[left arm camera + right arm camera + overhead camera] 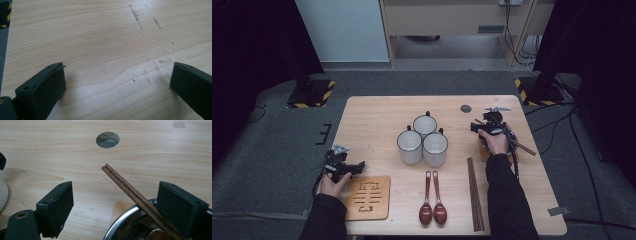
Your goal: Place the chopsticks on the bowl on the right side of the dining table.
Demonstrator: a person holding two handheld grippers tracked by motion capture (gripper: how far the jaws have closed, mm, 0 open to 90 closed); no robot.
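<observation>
A pair of dark wooden chopsticks rests slanted across the rim of a steel bowl at the table's right side. My right gripper is open, with the chopsticks passing between its jaws, nearer the right one and touching neither. In the high view the right gripper sits over the bowl, and the chopsticks' far ends stick out to the right. My left gripper is low at the table's left edge. It is open over bare wood with nothing between its jaws.
Three white mugs cluster at the table's centre. Two wooden spoons and a second pair of chopsticks lie near the front edge. A wooden trivet sits front left. A round cable hole lies ahead of the right gripper.
</observation>
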